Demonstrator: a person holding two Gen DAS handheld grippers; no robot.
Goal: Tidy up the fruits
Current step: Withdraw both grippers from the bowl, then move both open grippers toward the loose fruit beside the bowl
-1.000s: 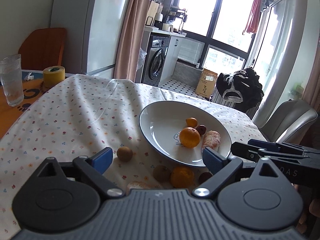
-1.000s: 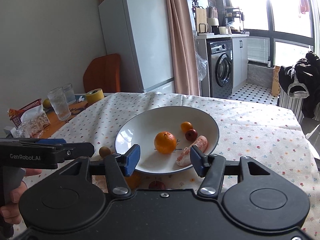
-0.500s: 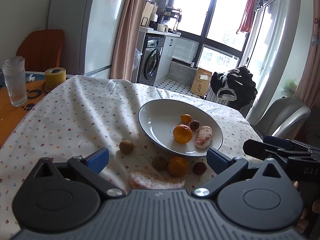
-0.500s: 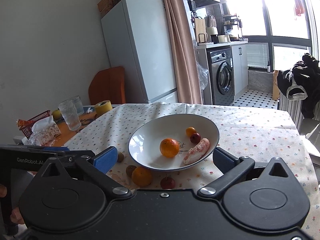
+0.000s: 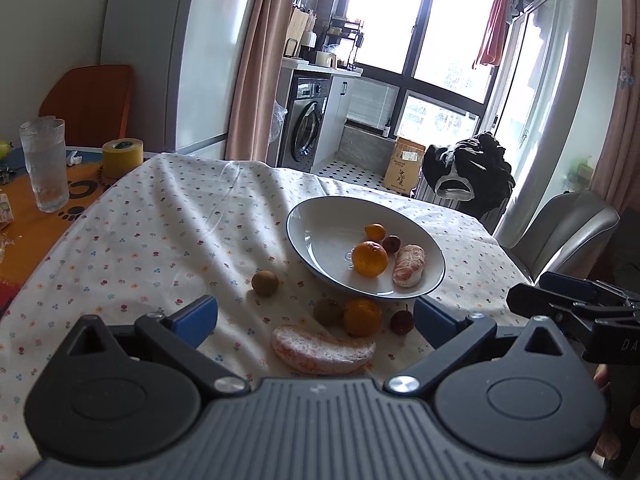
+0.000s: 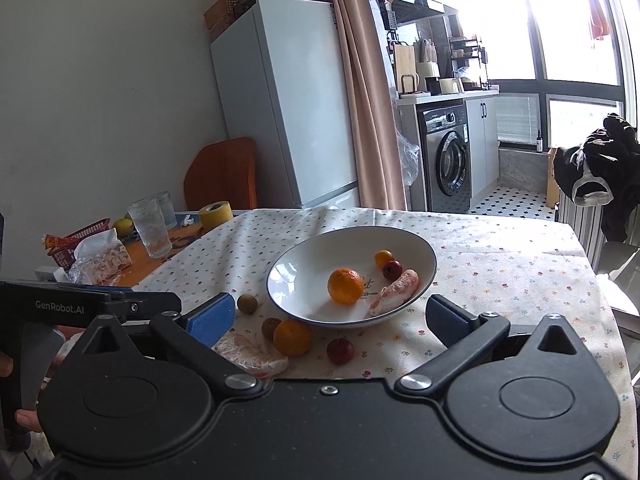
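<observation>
1. Left gripper [image 5: 316, 316]: jaws spread wide, holding nothing. Right gripper [image 6: 330, 316]: likewise wide and empty.
2. Bowl [image 5: 304, 220] on the tablecloth [image 5: 160, 232] holds an orange [image 5: 369, 259], a peeled segment [image 5: 408, 265] and two small fruits.
3. Just in front of the bowl lie a loose orange [image 5: 362, 317], a large peeled piece [image 5: 322, 349], two brown fruits and a red fruit [image 5: 401, 322].
4. Risk: the loose fruits sit close together; a wide approach may nudge round neighbours rolling, and hard closure may crush the soft peeled piece.
</observation>
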